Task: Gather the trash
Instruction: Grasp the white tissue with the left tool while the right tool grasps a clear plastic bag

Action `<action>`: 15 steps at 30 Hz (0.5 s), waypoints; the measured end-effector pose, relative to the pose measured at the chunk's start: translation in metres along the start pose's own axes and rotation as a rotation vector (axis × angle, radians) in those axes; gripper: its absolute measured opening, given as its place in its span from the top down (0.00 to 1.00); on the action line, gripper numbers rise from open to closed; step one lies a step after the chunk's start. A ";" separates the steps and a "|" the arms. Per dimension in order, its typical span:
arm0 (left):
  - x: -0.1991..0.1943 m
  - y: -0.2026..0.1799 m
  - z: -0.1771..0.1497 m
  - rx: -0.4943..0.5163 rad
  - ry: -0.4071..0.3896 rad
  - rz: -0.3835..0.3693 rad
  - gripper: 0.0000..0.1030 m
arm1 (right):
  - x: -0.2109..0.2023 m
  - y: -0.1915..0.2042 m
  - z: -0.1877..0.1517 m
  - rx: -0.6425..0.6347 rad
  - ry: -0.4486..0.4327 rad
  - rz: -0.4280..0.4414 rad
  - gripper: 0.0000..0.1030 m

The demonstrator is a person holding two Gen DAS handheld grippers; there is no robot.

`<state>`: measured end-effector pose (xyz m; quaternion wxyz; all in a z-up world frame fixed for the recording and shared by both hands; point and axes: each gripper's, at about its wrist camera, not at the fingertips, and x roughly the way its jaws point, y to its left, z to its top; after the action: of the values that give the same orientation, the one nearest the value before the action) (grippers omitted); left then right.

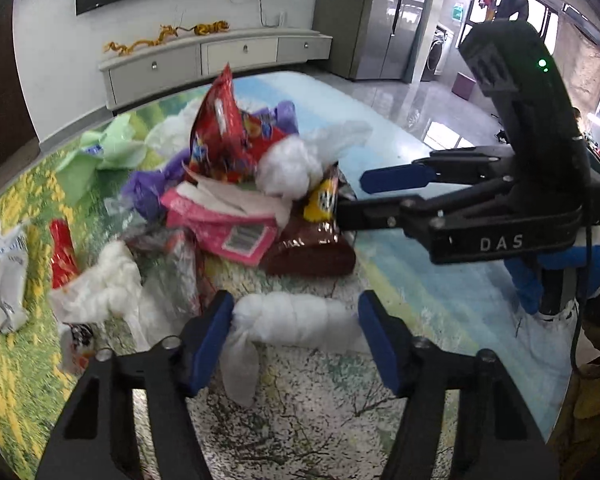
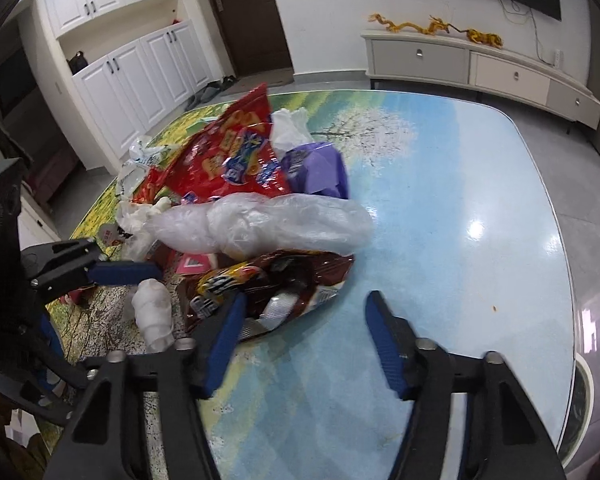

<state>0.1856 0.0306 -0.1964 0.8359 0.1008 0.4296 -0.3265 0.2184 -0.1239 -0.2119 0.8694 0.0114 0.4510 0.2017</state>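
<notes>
On bench (image 1: 440, 280), trash pile (image 1: 236, 184) heaped mid-surface. Left hand-held gripper (image 1: 296, 332) part open, blue pads either side of knotted white plastic bag (image 1: 296, 316), left pad touching, right pad apart. Right hand-held gripper (image 2: 304, 332) part open, left pad against brown snack wrapper (image 2: 284, 284), nothing gripped.

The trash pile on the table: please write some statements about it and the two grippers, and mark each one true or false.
1. A knotted white bag lies between the left gripper's fingers. True.
2. The red snack bag lies flat under the pile. False: it sticks up on top.
3. The right gripper reaches toward the brown wrapper. True.
4. The table is plain white. False: it bears a printed landscape.
</notes>
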 end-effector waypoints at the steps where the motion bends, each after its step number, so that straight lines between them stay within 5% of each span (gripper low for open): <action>1: -0.003 -0.001 -0.002 -0.001 -0.004 0.004 0.49 | 0.001 0.003 0.000 -0.012 0.003 0.012 0.65; 5: -0.009 -0.003 -0.008 -0.030 -0.002 -0.003 0.69 | 0.002 0.009 -0.005 -0.043 0.020 0.013 0.99; 15: -0.050 -0.015 -0.030 -0.090 -0.053 0.016 0.73 | -0.034 0.001 -0.024 0.053 -0.021 0.106 0.95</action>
<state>0.1359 0.0556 -0.1735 0.8533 0.0580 0.4207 -0.3026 0.1817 -0.1395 -0.1997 0.8616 0.0601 0.4457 0.2353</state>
